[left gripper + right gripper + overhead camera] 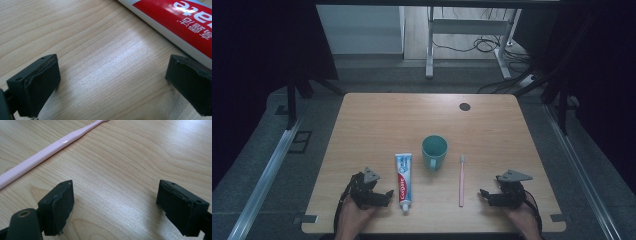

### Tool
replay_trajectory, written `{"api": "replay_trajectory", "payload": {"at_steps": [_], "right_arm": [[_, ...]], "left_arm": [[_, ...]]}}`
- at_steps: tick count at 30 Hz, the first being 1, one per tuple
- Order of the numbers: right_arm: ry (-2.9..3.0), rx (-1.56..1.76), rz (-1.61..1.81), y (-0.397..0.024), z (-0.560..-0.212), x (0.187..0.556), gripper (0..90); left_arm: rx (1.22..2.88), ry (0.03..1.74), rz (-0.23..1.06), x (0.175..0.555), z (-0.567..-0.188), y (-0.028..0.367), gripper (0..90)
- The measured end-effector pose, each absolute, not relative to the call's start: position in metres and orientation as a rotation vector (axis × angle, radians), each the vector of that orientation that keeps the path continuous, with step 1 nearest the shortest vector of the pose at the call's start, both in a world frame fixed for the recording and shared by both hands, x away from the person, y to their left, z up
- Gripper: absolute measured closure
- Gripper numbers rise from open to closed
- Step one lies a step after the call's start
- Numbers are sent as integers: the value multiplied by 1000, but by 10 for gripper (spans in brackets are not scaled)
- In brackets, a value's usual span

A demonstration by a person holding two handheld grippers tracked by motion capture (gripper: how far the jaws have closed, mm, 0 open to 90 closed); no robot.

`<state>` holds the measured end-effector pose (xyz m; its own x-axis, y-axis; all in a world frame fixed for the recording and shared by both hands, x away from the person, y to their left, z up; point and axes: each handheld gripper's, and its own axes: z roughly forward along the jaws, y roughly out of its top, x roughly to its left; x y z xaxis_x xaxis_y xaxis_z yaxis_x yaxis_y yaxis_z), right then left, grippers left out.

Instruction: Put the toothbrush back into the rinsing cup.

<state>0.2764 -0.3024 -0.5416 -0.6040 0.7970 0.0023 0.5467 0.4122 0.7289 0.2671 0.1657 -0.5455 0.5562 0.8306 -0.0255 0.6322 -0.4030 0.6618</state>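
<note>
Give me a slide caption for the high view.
Two open grippers, left and right, flank a toothpaste tube, teal mug and pink toothbrush on a wooden table.

pink toothbrush [461,181], teal mug [434,151], red-and-white toothpaste tube [403,181]

Toothpaste tube [403,182] lies left of mug [434,151]; toothbrush [461,181] right, on table [377,120].

The right tool [115,207] hovers low over the pale wooden counter [140,157], its two black jaws standing wide apart with bare wood between them. A pink toothbrush [50,148] lies diagonally beyond the left-hand jaw, untouched.
</note>
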Motion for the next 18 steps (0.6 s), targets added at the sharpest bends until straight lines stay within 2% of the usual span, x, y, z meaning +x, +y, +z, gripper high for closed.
{"api": "replay_trajectory", "payload": {"at_steps": [18], "right_arm": [[2333,1158,1007,-302,-542,276,132]], "left_arm": [[2158,1172,411,269,-546,165,0]]}}
